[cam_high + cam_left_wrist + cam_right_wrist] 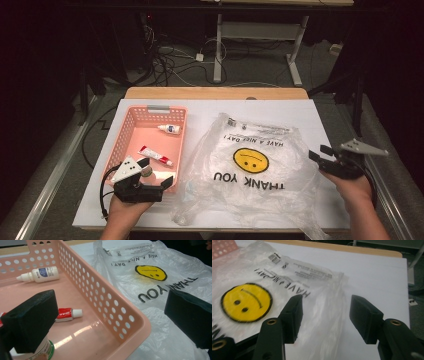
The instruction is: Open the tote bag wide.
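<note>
Bag (pixel 250 165): a thin clear plastic carrier with a yellow smiley and inverted "THANK YOU" print, lying crumpled on the white sheet (pixel 320 115) just right of the pink basket (pixel 120 145). It looks very light, limp and slippery; it should crease and slide rather than resist, and a flat single layer would likely slip from the pads, so a bunched edge or handle loop at the near rim seems the best hold.

The right gripper (pixel 320 155) hangs over the bag's right margin, its jaws spread with nothing pinched between them. The left gripper (pixel 110 322) straddles the basket's near corner, jaws wide apart, one jaw inside above a white container (pixel 43 351), the other over the bag. A dropper bottle (pixel 170 129) and a tube (pixel 156 156) lie in the basket.
</note>
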### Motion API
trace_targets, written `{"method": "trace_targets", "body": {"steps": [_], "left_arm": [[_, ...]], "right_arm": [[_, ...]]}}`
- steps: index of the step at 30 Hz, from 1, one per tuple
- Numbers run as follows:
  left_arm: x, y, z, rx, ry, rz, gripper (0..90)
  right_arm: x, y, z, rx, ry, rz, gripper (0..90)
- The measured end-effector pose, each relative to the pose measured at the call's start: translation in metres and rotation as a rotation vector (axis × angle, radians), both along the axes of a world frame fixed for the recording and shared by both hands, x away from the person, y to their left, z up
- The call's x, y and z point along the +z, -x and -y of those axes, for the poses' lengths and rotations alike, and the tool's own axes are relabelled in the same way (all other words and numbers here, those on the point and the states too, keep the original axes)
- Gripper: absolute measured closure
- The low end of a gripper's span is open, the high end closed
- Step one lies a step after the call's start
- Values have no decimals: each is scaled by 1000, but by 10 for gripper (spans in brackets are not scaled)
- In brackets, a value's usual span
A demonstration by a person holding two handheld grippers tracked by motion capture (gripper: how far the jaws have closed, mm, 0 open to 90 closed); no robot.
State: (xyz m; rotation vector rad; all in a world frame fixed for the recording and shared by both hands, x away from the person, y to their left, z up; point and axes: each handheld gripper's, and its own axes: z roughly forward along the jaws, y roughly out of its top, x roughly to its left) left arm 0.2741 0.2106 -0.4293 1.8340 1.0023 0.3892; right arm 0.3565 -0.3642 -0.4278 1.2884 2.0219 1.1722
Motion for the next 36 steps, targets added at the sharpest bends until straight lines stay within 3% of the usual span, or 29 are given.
{"method": "trace_targets", "body": {"steps": [1,2,3,4,5,6,7,8,13,15,21,31,32,33,36], "left_arm": [[0,0,1,-9,3,2,0],[0,0,1,-9,3,2,0],[0,0,1,-11,3,5,0],[0,0,1,-16,2,8,0],[1,0,1,-19,2,9,0],[0,1,1,-18,4,13,0],[1,1,0,-20,2,16,0],[0,2,0,-17,3,20,0],[0,2,-3,4,1,27,0],[-1,3,-3,9,3,32,0],[-3,3,-1,15,1,37,0],[-2,5,1,8,-7,46,0],[-2,5,1,9,-6,47,0],[-2,5,1,8,-5,48,0],[-2,6,2,8,-3,47,0]], "right_arm": [[-1,-12,-2,8,-1,-2,448],[-1,-12,-2,8,-1,-2,448],[-3,-33,-5,8,-3,-17,444],[-4,-43,-6,10,6,-18,442],[-4,-43,-6,10,6,-18,442],[-8,-61,-8,12,-1,-46,424],[-8,-61,-8,12,-1,-46,424],[-13,-76,-11,18,10,-69,399],[-27,-99,-12,28,19,-125,374],[-36,-108,-12,37,22,-170,363],[-44,-113,-20,88,71,-199,414],[-51,-114,-30,141,116,-187,510],[-51,-114,-30,135,125,-183,559],[-51,-111,-32,144,164,-170,684],[-49,-109,-35,167,165,-182,839]]}}
